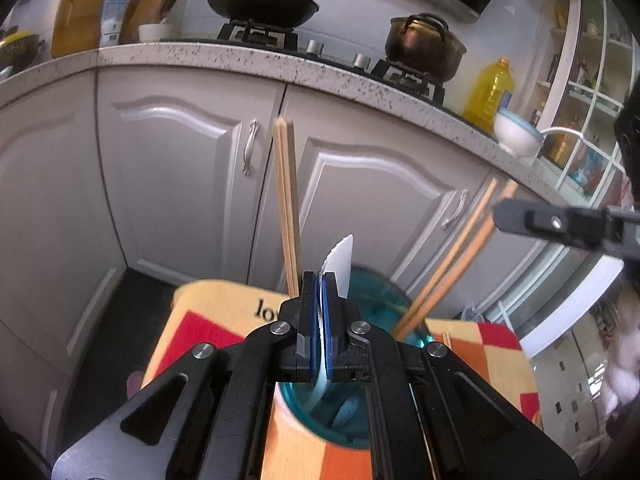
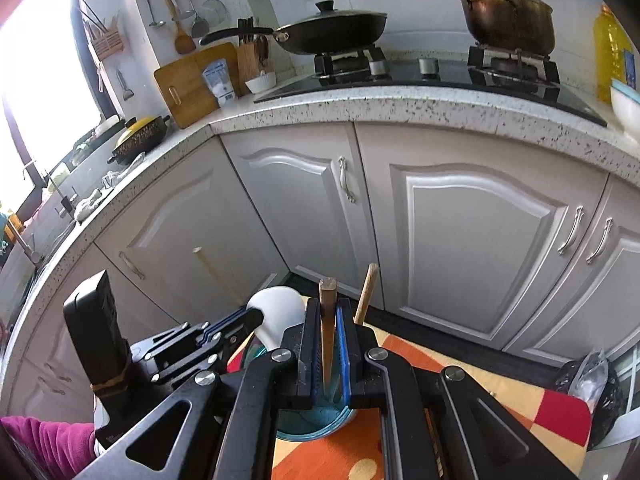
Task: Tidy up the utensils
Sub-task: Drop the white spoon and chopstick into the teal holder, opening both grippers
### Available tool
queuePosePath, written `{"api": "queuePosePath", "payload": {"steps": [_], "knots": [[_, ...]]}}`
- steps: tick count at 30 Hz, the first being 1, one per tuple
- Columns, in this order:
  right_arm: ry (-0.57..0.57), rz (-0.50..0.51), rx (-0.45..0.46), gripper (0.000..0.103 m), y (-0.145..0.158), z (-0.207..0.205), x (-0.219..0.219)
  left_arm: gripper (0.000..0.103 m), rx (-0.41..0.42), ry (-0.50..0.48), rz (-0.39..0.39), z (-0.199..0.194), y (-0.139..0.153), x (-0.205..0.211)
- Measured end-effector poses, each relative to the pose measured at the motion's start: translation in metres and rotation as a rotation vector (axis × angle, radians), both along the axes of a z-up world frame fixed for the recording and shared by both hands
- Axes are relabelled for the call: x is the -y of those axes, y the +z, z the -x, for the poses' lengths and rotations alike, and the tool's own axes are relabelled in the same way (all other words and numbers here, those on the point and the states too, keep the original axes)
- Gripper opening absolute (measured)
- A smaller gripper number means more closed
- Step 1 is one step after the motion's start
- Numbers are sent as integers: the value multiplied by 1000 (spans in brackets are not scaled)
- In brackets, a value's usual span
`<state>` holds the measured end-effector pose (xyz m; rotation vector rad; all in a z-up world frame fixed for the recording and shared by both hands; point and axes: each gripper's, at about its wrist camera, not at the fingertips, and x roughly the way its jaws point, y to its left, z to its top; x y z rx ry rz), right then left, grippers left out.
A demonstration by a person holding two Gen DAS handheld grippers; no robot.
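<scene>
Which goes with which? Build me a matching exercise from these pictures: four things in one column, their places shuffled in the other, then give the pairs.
Things:
1. spoon
2. chopstick
3. pan
4. cup

Places:
A. on the stove
B. on the patterned table, below both grippers
C. clamped in the left gripper
D. clamped in the right gripper

Pairs: 1-C, 2-D, 3-A, 4-B

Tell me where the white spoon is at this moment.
The white spoon is clamped in the left gripper, centre of the left wrist view, above the teal cup, with chopsticks standing just to its left.
</scene>
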<state>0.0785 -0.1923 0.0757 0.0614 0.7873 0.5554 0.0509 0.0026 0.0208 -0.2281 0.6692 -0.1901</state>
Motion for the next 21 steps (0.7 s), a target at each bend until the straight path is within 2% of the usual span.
{"api": "queuePosePath", "payload": {"steps": [8,11,13,14,15,21], "knots": [[-27,-17,-47,7,-15,-12,-2,1,-58,1,-4,12,-9,-1],[-32,-22,-56,8,-17,-12,-2,4,-75,-4,-5,13,-10,0],[-33,-31,-57,18,-17,-8,-1,15,-81,-9,-7,14,-9,1],[-34,-36,-58,34,-17,-7,0,25,-82,-11,-3,14,-8,1],[-33,-40,-59,37,-16,-6,1,27,-82,-14,4,16,-6,1],[-44,-41,-44,37,-11,13,10,33,-89,-25,-35,25,2,9]]}}
